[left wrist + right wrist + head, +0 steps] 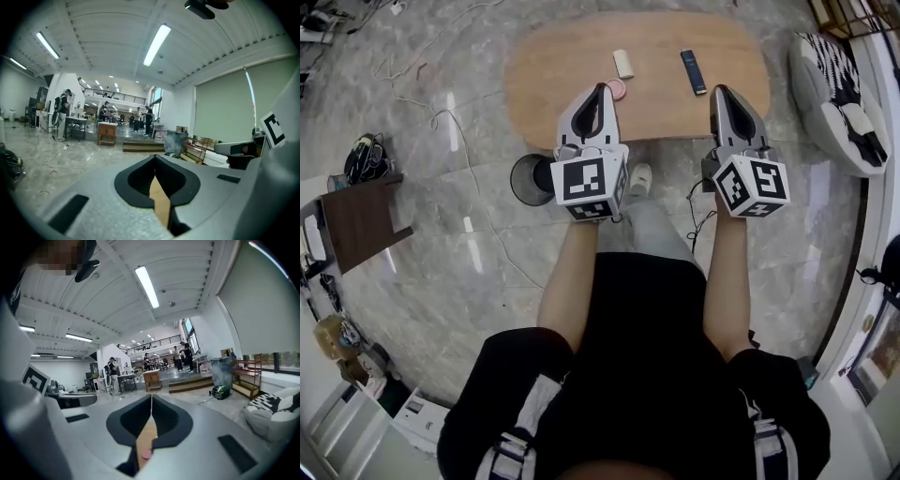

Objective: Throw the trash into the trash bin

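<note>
An oval wooden table carries a small white piece, a pink ring and a dark flat bar. On the floor by the table's near-left edge stands a round black trash bin. My left gripper is shut and holds nothing, its tip beside the pink ring. Over the table's near edge, my right gripper is also shut and holds nothing, just right of the dark bar. In the left gripper view the left gripper has its jaws meeting. The right gripper shows wood and a pink spot below it.
A black-and-white patterned cushion seat lies right of the table. A dark brown board and a black bag lie on the marble floor at left, with loose cables. White shelving stands at the lower left.
</note>
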Motion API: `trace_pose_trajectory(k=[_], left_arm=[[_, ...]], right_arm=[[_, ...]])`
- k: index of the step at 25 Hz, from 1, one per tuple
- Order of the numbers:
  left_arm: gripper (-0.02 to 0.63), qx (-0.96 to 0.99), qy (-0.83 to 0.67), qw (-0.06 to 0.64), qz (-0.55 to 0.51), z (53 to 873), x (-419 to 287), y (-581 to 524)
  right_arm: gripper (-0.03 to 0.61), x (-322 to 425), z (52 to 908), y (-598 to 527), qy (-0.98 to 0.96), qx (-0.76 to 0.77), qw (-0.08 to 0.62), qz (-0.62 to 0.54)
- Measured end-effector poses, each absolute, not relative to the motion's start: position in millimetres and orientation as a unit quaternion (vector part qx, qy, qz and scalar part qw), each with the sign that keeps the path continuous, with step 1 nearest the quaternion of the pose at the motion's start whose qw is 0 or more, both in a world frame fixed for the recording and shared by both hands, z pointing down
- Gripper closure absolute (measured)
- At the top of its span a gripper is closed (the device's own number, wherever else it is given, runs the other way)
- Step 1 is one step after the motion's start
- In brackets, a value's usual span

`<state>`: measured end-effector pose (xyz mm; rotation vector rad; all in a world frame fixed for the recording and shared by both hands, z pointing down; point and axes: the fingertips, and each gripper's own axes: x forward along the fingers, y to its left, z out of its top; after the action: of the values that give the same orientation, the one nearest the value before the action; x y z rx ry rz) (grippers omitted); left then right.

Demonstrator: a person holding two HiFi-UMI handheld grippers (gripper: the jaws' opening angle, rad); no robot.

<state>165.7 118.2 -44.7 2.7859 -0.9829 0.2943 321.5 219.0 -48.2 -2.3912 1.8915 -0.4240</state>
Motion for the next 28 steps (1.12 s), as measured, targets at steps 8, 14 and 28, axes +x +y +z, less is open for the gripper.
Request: trace_pose_trajectory(k=[8,14,28], left_arm=[[0.612,0.908,-0.374,0.114,0.151,23.0,166.6,68.2],[0.612,0.886,-0.391,0.155,0.194,118.6,164.3,54.4],[0.612,0.860,-0.413,0.218,0.204,259.5,142.0,39.0]], right_arm=[[0.566,331.0,34.0,158.8,0.649,-0.731,-0.003,-0.210],[0.566,318.8,126.2,142.1,0.666,-0.696,-0.039,-0.266],[0.414,261.2,280.9,85.1,0.697,-0.628,-0.093,-0.332]])
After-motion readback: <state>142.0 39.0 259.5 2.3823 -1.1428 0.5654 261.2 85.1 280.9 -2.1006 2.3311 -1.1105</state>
